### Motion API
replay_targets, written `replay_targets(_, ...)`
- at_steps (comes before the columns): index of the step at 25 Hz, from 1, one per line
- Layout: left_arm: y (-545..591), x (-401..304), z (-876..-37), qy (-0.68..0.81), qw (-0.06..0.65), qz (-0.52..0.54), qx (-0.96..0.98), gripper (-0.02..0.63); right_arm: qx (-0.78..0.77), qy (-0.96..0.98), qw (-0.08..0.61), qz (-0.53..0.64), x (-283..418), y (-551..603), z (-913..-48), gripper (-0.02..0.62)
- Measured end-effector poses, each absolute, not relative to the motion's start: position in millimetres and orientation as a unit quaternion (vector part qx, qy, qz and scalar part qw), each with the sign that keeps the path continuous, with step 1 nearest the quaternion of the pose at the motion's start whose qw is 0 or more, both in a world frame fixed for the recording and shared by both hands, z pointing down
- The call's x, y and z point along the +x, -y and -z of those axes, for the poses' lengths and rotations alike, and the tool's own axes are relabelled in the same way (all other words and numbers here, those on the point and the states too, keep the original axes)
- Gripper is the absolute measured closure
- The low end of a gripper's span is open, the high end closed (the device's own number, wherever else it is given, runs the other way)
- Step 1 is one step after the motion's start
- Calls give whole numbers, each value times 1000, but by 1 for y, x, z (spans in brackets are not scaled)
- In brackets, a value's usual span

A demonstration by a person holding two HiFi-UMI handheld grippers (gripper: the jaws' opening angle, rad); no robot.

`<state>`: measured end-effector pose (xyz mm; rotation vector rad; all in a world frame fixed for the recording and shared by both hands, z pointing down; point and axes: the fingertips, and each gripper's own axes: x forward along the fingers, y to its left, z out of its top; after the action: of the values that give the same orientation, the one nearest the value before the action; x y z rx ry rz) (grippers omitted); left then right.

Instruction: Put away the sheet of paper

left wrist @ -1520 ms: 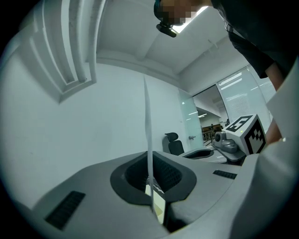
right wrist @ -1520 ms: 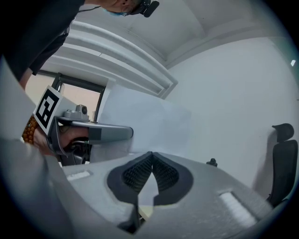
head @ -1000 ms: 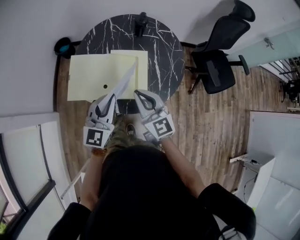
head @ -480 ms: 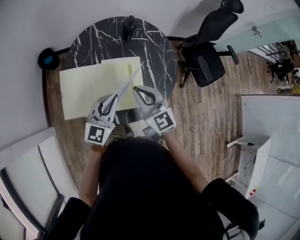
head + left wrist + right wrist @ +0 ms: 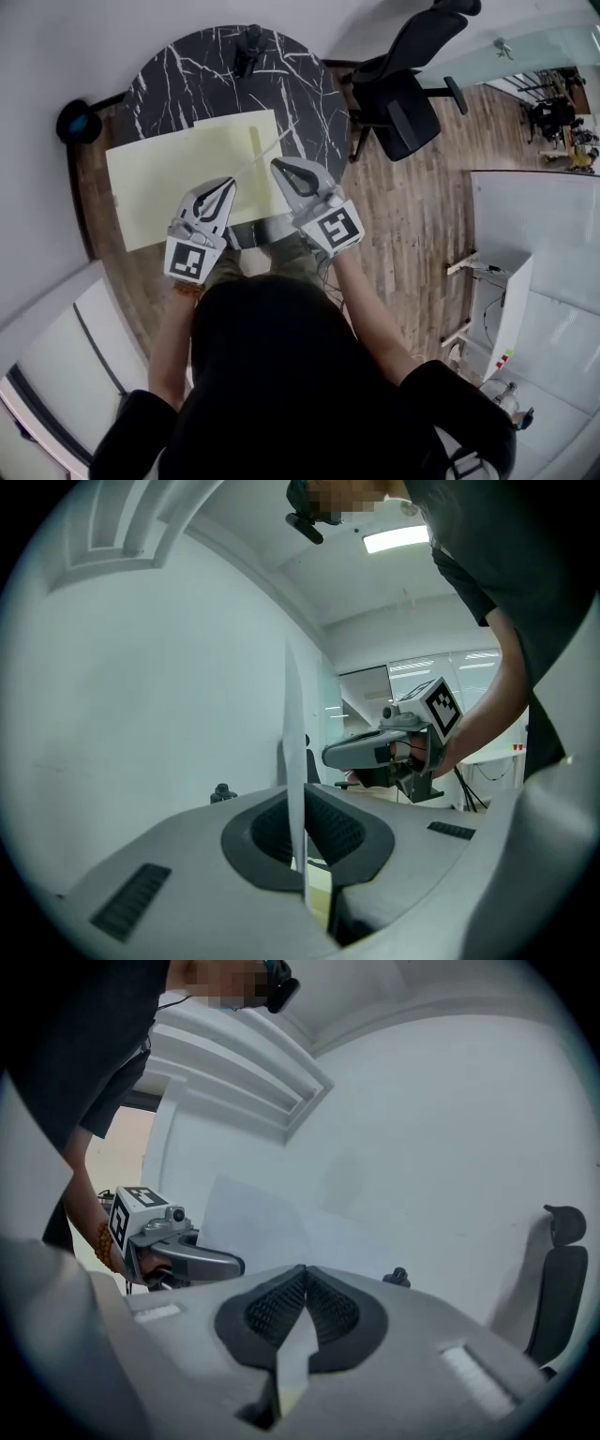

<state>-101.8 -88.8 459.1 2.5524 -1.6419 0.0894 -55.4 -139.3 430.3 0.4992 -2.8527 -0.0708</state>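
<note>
Head view shows your left tool (image 5: 223, 187) and right tool (image 5: 284, 171) both clamped tight on the near edge of the white sheet of paper (image 5: 263, 150). The sheet stands edge-up toward 1 o'clock over the open yellow folder (image 5: 159, 183) on the worktop (image 5: 314, 89). It looks light and floppy, so grip its near corners and hold it gently taut.

top (image 5: 272, 375): black | left gripper (image 5: 225, 184), right gripper (image 5: 281, 167): grey, square-marker cubes
</note>
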Motion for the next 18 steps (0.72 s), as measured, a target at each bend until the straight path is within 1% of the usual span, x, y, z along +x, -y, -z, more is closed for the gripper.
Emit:
replay_targets(4,96,-99,-463,517,56,-33,853,595,179,977,116,5,-44,158,-440,597)
replay_targets(8,97,-105,-476,503,100,-17,858,595,165,977,139,4,-45,168,-461,597)
replay_targets(11,99,-115,-489,508,124,-30,852,595,140,981,133,5,-55,170,-459,597)
replay_targets(14,104,-130,-515,508,112,-43,853,595,136,983,123,8,-61,177,-454,597)
replay_targets(18,108,-139,-565,499,139,-99,849,595,160,980,115,-1,-53,185,-454,597)
